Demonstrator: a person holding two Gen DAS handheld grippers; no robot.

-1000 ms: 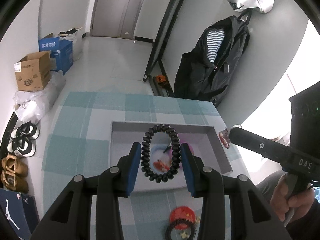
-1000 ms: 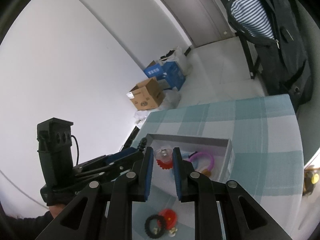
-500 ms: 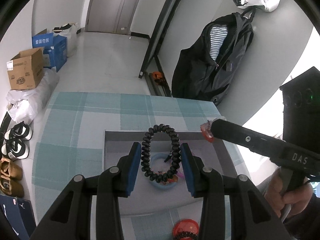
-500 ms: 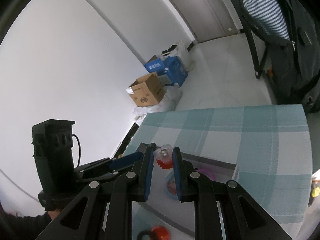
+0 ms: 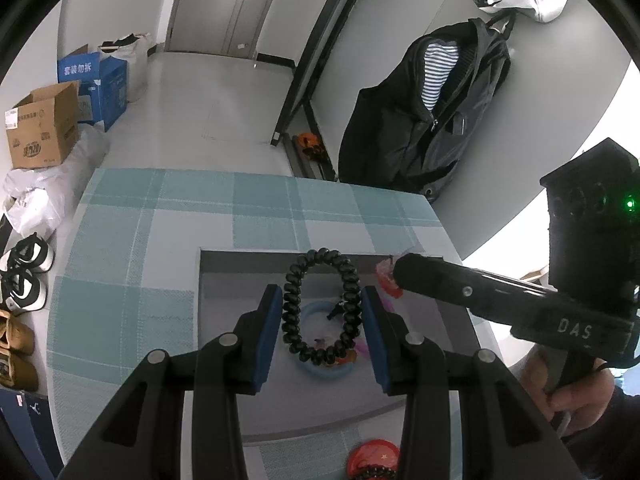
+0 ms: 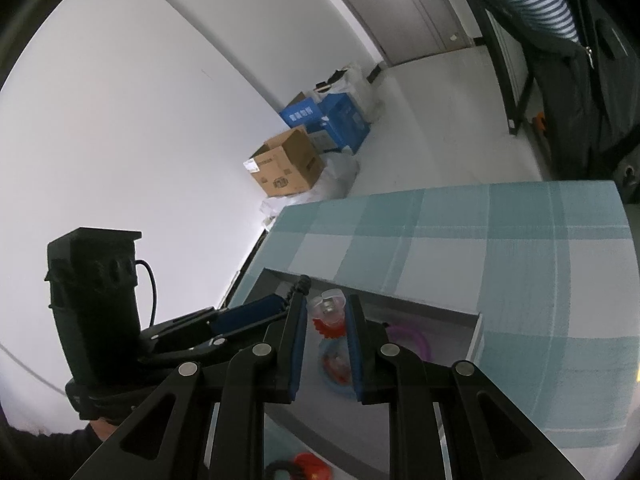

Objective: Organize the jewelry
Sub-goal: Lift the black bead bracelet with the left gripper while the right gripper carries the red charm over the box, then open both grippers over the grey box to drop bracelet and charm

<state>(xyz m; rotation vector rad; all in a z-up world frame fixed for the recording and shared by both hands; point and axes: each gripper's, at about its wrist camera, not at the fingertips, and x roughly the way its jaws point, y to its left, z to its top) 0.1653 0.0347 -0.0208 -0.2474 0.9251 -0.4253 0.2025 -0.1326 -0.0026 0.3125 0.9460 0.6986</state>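
Jewelry is sitting partly in the grey tray [image 5: 224, 344], partly in the two grippers, all over the teal checked tablecloth [image 5: 132, 240].

Left gripper [image 5: 320, 320] is clamping a black beaded bracelet [image 5: 320, 312] between its blue pads; the loop is standing upright above the tray's middle. Jaws are narrow, both pads pressing on the beads.

Right gripper [image 6: 326, 320] is pinching a small clear-and-red trinket [image 6: 328, 314], jaws nearly closed on it. It is hanging over the tray's far right part, just beside the bracelet; in the left wrist view the trinket [image 5: 386, 278] is poking out of the black finger tips.

Lying in the tray under the grippers: a light blue ring [image 5: 320, 360] with something orange on it, and a purple ring [image 6: 412, 338] toward the right wall.

Outside the tray, on the cloth near the camera: a red round piece [image 5: 372, 458] with another black beaded loop [image 6: 282, 470] touching it. Both are mostly cut off by the frame edge, so details are unclear.

A hand [image 5: 568, 392] is gripping the right gripper's handle.
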